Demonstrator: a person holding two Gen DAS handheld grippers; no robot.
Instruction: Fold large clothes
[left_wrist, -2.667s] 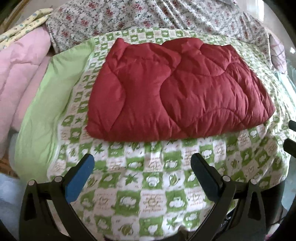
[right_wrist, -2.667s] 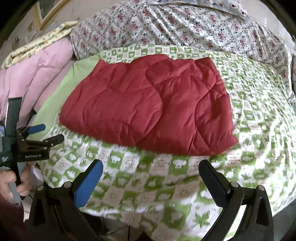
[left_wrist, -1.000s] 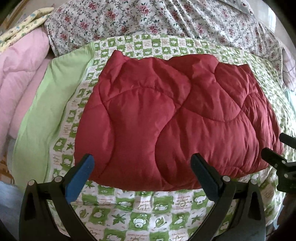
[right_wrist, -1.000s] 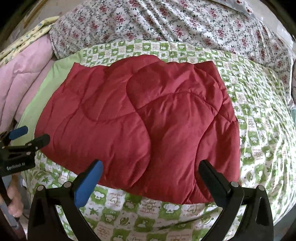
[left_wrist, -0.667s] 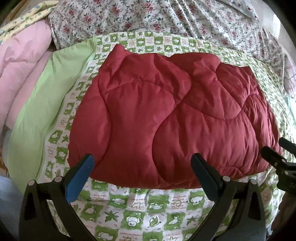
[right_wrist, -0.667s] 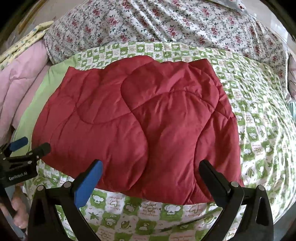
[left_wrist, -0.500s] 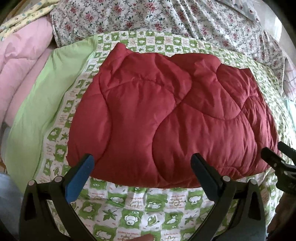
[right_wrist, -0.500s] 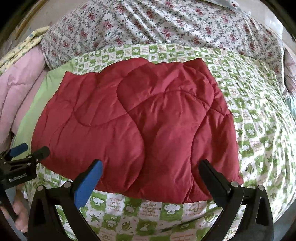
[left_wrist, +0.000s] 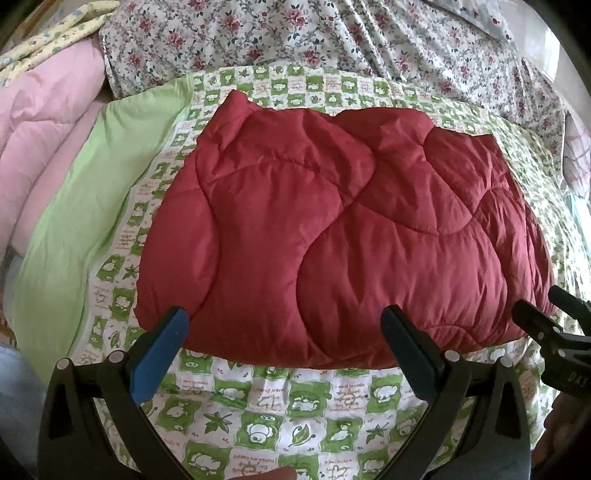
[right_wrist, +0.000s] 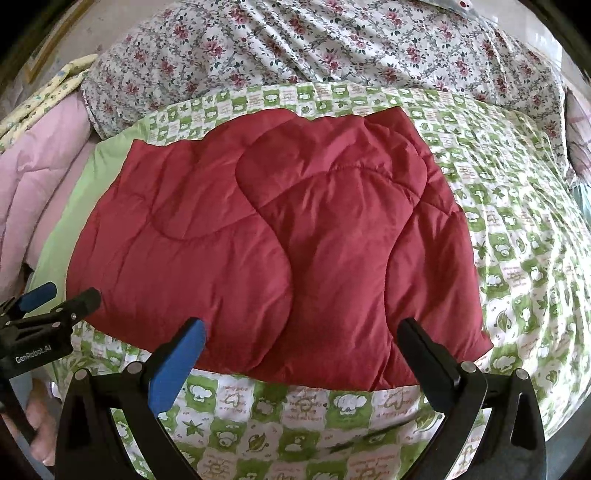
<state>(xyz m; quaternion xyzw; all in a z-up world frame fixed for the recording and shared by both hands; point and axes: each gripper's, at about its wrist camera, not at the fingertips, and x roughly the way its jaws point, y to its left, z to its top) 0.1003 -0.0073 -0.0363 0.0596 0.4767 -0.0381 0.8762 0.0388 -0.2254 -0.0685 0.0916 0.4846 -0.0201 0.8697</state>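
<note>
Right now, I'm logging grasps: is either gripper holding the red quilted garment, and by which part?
Nothing is held. The left gripper and right gripper are both open, short of the red quilted garment's near edge.

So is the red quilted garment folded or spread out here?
Folded. The red quilted garment lies as a compact puffy block on the green checked blanket, doubled layers showing along its right edge; no sleeves visible.

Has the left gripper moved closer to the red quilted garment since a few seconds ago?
Yes. The left gripper has advanced toward the red quilted garment: its fingertips now overlap the garment's near edge, where green checkered bedspread separated them before.
</note>
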